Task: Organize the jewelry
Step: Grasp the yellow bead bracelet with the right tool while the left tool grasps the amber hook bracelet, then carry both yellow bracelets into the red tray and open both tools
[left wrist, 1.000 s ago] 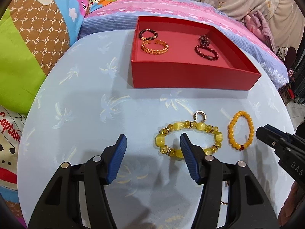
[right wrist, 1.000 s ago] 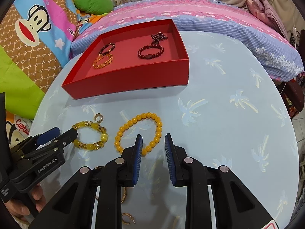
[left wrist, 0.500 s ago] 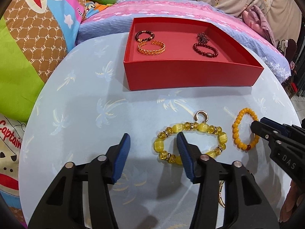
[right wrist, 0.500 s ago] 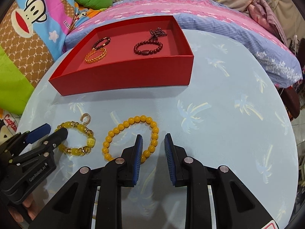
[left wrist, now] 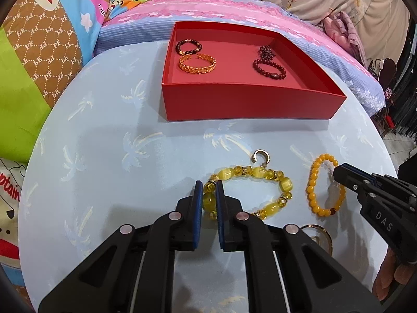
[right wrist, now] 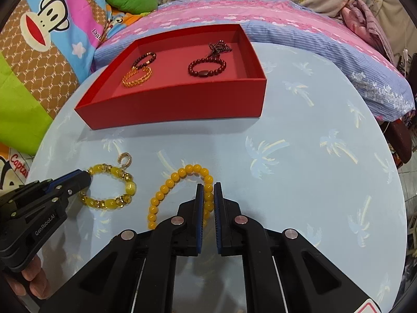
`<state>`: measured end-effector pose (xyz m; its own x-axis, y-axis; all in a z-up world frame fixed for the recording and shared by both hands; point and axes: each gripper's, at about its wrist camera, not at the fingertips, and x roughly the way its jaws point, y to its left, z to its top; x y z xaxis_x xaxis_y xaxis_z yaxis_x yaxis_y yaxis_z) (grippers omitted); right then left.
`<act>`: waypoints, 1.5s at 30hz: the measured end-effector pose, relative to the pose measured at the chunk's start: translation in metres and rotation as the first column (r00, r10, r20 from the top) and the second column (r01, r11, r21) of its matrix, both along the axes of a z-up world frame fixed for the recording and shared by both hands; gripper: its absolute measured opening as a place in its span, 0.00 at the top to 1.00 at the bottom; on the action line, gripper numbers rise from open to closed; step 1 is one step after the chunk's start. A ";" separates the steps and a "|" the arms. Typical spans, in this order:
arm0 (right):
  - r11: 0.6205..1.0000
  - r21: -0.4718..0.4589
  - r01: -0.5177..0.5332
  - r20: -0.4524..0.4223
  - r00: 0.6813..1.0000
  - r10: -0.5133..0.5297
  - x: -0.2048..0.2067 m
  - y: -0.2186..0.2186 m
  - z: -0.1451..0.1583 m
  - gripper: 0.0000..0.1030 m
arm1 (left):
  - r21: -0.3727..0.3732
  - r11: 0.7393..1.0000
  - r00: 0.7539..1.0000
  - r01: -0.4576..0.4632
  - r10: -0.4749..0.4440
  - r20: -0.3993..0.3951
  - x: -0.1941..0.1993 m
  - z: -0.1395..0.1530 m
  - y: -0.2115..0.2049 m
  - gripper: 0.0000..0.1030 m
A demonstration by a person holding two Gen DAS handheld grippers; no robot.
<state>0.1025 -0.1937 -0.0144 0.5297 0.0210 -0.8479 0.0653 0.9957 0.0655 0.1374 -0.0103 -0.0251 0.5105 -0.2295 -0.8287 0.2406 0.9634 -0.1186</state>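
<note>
- Left gripper: clenching on near-left beads of yellow glass bracelet; bracelet lying flat on blue tablecloth, not yet lifting.
- Right gripper: pads closing round right side of orange bead bracelet; strand sitting btwn pads, looks gripped; rest of loop resting on cloth.
- Step in hand (judgement): both grabs being made at once, pick-up stage, approx. mid-task.
- Gold hoops: lying nearest, partly hidden behind left gripper; type unclear.
- Small gold ring: sitting just beyond yellow bracelet, touching or nearly; cannot tell which.
- Red tray: standing farther back; holding dark bead bracelet, gold chain bracelet, maroon bracelet, dark chain.
- Next move calling for (judgement): lifting both straight up, clearing tray's near wall, letting go over bare red floor, centre/near part; beads being round, may slip.
</note>
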 end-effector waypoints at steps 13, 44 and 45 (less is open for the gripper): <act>1.000 0.011 -0.012 0.105 0.994 0.011 0.002 -0.002 0.051 0.93 | -0.060 0.997 0.997 0.056 -0.053 0.062 -0.001 0.050 -0.007 0.91; 0.986 0.162 -0.035 0.100 0.995 0.019 0.133 -0.006 0.050 0.93 | -0.183 0.981 0.996 0.066 -0.053 0.073 0.125 0.068 -0.035 0.95; 0.987 0.159 -0.028 0.085 0.996 0.015 0.134 -0.008 0.043 0.93 | -0.164 0.985 0.996 0.059 -0.048 0.070 0.125 0.062 -0.034 0.95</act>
